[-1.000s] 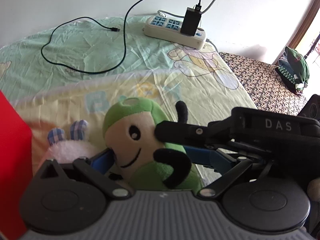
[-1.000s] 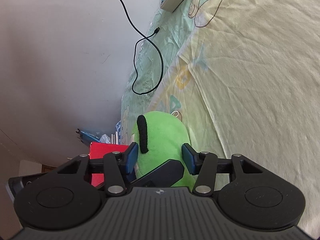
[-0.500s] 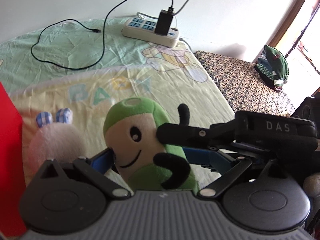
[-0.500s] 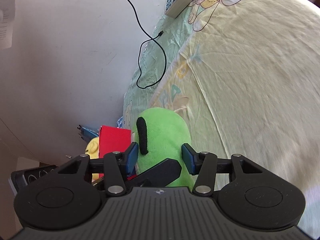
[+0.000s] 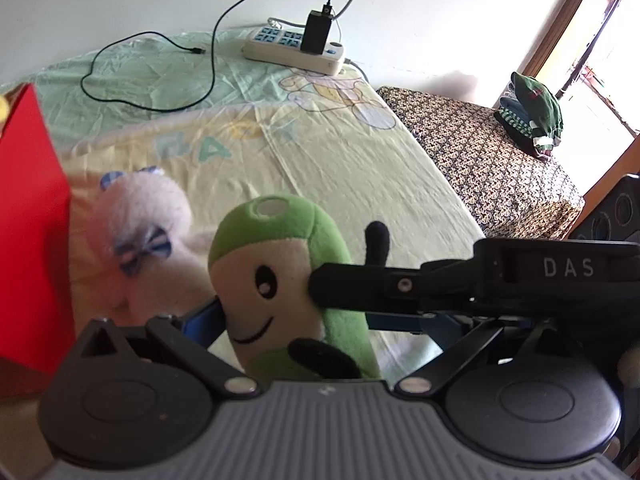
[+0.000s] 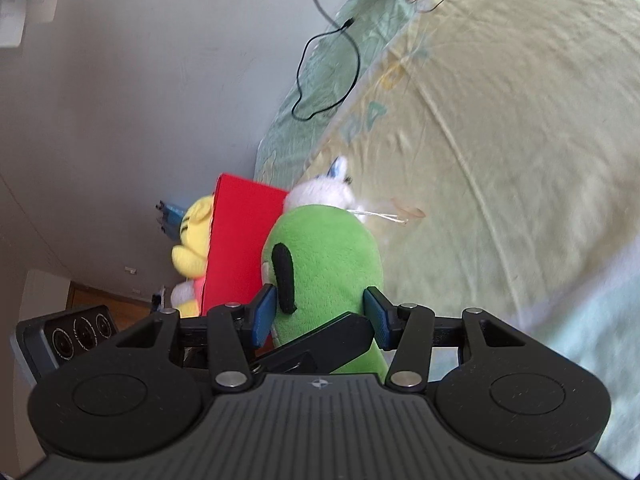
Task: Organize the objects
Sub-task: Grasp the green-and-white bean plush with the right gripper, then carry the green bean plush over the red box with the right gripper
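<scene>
A green plush toy (image 5: 280,280) with a cream face and black arms is held above the bed. My right gripper (image 6: 320,316) is shut on its body (image 6: 324,264), blue pads pressing both sides. My left gripper (image 5: 320,320) stands wide around the toy; its left pad (image 5: 200,320) touches the toy's side, the right pad sits apart. The right gripper's black finger (image 5: 360,292) crosses the toy's face. A white plush (image 5: 140,232) with blue bows lies on the sheet beside a red box (image 5: 28,220). A yellow plush (image 6: 192,240) sits in the box (image 6: 240,240).
A power strip (image 5: 296,48) with a black charger and a black cable (image 5: 160,76) lie at the bed's far end by the wall. A patterned bedspread (image 5: 480,152) with folded clothes (image 5: 532,116) is to the right. A speaker (image 6: 76,336) is at left.
Both grippers have lifted and carried the green toy toward the red box. The white plush and yellow plush have come into view. The grip has not changed.
</scene>
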### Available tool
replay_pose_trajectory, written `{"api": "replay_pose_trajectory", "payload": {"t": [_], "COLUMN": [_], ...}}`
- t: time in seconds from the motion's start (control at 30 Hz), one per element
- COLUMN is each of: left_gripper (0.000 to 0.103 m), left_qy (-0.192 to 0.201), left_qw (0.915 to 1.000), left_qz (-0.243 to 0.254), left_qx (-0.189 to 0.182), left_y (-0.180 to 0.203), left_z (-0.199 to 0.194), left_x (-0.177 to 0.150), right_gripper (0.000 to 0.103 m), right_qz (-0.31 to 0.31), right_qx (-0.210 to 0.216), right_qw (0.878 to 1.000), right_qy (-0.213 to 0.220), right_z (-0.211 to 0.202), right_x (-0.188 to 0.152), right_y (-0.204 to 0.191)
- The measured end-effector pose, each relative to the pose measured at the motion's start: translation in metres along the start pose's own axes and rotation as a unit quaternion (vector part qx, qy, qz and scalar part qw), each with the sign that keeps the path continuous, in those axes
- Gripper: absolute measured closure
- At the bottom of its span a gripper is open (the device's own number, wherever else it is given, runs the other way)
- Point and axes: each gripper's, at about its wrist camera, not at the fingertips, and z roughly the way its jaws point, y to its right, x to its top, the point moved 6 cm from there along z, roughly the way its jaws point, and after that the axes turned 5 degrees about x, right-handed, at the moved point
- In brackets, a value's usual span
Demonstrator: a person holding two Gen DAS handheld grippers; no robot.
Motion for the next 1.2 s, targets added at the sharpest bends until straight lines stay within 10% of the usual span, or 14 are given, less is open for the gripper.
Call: {"api": "replay_pose_trajectory", "payload": {"t": [0.63, 1.2], "left_gripper": [0.004, 0.004], "left_qy": [0.021, 0.066], "left_qw": [0.9949, 0.9843], "left_qz": [-0.075, -0.102], "left_qx": [0.065, 0.128], "left_y": [-0.094, -0.188], "left_z": [-0.082, -0.173], "left_x": [-0.073, -0.100], "right_gripper": [0.052, 0.052], "right_qz": [-0.093, -0.150], "right_qx": [0.023, 0.085], "right_qw": [0.984, 0.966], "right_qy": [-0.148, -0.191], "right_z": [0.090, 0.170], "right_x": [-0.082, -0.120], "right_y": [-0.071, -0.154]}}
